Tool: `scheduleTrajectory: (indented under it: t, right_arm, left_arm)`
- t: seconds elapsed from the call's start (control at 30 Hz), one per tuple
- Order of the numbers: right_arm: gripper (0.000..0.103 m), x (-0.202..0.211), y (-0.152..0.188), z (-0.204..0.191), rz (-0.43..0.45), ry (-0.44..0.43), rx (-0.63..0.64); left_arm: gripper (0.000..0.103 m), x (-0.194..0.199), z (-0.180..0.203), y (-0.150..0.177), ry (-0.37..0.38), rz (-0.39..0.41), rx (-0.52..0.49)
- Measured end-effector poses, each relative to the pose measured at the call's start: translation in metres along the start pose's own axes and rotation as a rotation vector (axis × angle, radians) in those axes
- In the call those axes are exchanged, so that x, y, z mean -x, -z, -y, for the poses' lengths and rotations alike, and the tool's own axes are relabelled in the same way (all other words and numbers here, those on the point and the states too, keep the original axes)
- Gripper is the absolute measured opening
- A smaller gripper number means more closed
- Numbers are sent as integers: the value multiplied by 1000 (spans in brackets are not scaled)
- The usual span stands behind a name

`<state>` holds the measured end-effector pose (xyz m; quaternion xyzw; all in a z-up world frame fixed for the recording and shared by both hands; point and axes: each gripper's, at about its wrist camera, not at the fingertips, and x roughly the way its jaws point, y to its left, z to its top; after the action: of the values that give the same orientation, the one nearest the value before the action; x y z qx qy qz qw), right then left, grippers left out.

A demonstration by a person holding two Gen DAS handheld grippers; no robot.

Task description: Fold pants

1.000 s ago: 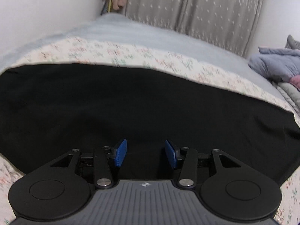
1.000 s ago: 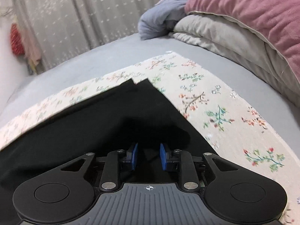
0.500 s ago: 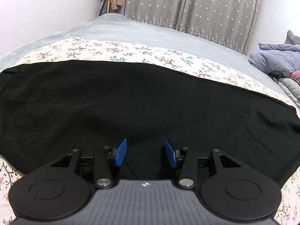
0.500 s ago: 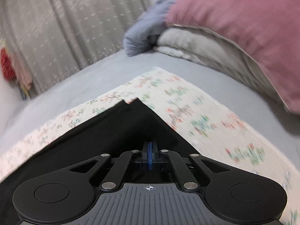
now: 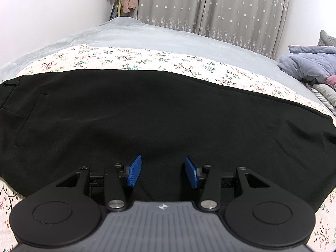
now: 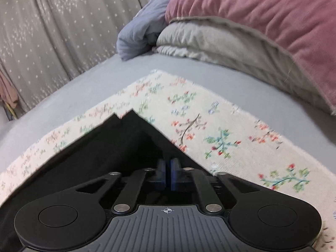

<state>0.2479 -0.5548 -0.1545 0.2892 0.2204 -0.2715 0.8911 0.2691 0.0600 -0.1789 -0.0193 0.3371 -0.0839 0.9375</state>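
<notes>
Black pants lie flat across a floral cloth on the bed, waist end at the left with a pocket slit visible. My left gripper is open, its blue pads just above the near edge of the pants at mid-length. In the right wrist view the leg hems form a point on the floral cloth. My right gripper is shut on the near hem corner of the pants, and the fabric there is lifted toward the camera.
A grey bedsheet lies beyond the floral cloth. A pink pillow, a grey quilt and a blue blanket are piled at the right. Grey curtains and a white wall stand behind.
My right gripper closed on the pants hem corner and has lifted it slightly. My left gripper stayed open and shifted little over the pants.
</notes>
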Motion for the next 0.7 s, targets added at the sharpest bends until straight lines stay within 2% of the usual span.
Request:
scheduleTrajectory:
  t: [0.2, 0.27, 0.37, 0.43, 0.53, 0.6, 0.63, 0.67, 0.7]
  right_arm:
    - [2, 46, -6, -1, 54, 13, 104]
    - [2, 45, -2, 1, 15, 41, 148]
    - [3, 18, 11, 12, -97, 101, 192]
    - [4, 16, 9, 14, -73, 95, 192]
    - [15, 23, -6, 7, -31, 96, 225]
    - [33, 29, -19, -3, 43, 89, 267]
    - [52, 30, -24, -11, 73, 73, 292]
    - [65, 28, -29, -19, 92, 48, 321]
    - [65, 22, -33, -31, 98, 16, 364]
  left_arm:
    - [59, -1, -2, 0, 3, -1, 5]
    - [59, -1, -1, 1, -3, 1, -5]
    - [59, -1, 1, 2, -7, 3, -20]
    - [59, -2, 0, 1, -3, 2, -15]
    - [59, -2, -1, 1, 0, -1, -12]
    - [59, -2, -1, 1, 0, -1, -14]
    - [59, -2, -1, 1, -1, -1, -15]
    - [59, -2, -1, 1, -1, -1, -16]
    - [58, -2, -1, 1, -1, -1, -16]
